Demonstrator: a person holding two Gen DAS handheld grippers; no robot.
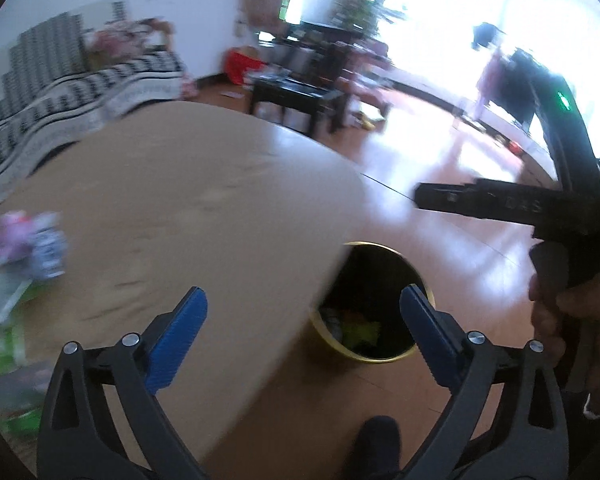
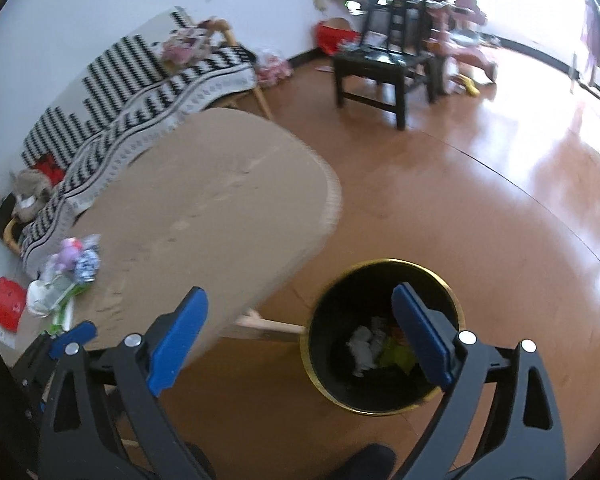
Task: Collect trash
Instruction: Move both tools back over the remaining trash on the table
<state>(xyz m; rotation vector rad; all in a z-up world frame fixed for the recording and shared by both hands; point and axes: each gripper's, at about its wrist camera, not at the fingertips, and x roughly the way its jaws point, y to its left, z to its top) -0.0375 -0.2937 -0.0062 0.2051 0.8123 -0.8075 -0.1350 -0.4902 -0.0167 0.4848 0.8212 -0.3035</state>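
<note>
A black bin with a gold rim (image 2: 314, 364) stands on the floor by the end of the beige table (image 2: 204, 200). In it lie white crumpled paper (image 2: 362, 350) and a yellow-green wrapper (image 2: 396, 356). My right gripper (image 2: 299, 290) hangs open above the bin's left side with nothing between its blue pads. My left gripper (image 1: 304, 292) is open too and empty, straddling the table edge (image 1: 332, 280) and the bin (image 1: 364, 356). More trash sits on the table's left part: purple and blue-white wrappers (image 2: 78, 260) (image 1: 32, 244) and green packaging (image 2: 62, 296).
A hand (image 1: 552, 312) holds the right gripper's black body (image 1: 500, 204). A black-and-white striped sofa (image 2: 140, 80) stands behind the table, and a black chair (image 2: 384, 64) on the shiny wooden floor (image 2: 480, 220). A dark shoe (image 2: 364, 460) is at the bottom edge.
</note>
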